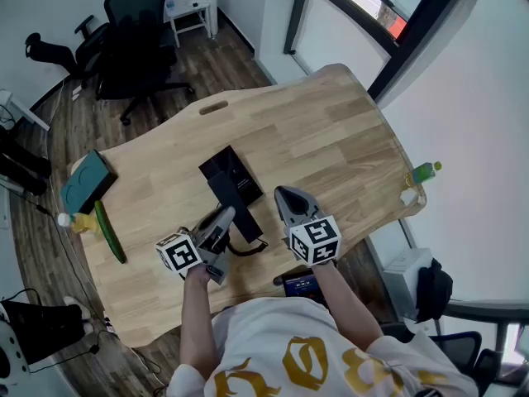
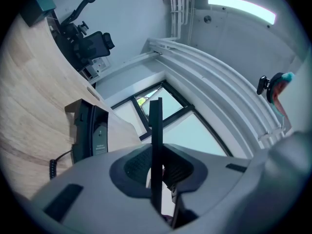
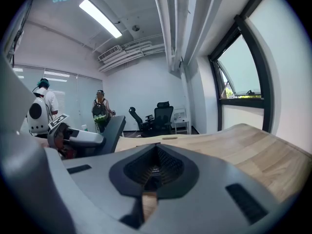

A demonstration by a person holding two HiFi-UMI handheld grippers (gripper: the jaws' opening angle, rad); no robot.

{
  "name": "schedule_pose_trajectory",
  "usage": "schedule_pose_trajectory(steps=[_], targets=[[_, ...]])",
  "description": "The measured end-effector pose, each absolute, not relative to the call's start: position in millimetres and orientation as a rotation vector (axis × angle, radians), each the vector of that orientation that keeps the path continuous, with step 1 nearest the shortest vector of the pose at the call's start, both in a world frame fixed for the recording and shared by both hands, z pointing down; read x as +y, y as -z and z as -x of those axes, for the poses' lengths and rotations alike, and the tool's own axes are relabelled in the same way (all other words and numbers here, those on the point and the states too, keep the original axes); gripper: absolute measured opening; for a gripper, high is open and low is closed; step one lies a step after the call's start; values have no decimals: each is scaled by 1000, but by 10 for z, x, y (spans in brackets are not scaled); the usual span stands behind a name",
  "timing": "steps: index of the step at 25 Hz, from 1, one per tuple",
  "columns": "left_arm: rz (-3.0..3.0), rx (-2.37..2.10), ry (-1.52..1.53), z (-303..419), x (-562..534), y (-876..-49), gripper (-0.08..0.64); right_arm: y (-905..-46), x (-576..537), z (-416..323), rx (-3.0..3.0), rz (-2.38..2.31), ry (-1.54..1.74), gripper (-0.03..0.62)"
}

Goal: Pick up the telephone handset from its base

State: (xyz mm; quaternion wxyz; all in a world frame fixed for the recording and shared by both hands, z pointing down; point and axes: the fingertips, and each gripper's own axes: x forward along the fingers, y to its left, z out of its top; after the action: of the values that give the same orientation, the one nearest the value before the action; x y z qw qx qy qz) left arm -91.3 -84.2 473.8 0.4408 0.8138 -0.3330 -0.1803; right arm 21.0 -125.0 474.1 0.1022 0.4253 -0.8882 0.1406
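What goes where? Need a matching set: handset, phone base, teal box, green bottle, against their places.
1 handset
2 phone base
3 teal box
4 green bottle

A right edge of the table
B between the left gripper's jaws
C mid-table
D table's left end

Pairs: 1-B, 2-C, 3-D, 4-A

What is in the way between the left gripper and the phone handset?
Nothing that I can see. The left gripper is shut on the handset, which is apart from its base.
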Motion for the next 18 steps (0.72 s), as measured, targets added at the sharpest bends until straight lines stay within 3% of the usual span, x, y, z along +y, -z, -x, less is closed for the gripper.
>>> schedule_pose_trajectory(steps=[18], targets=[[-2095, -804, 522, 1044, -518, -4423, 72, -4597, -911, -267, -2613, -1294, -349, 5]])
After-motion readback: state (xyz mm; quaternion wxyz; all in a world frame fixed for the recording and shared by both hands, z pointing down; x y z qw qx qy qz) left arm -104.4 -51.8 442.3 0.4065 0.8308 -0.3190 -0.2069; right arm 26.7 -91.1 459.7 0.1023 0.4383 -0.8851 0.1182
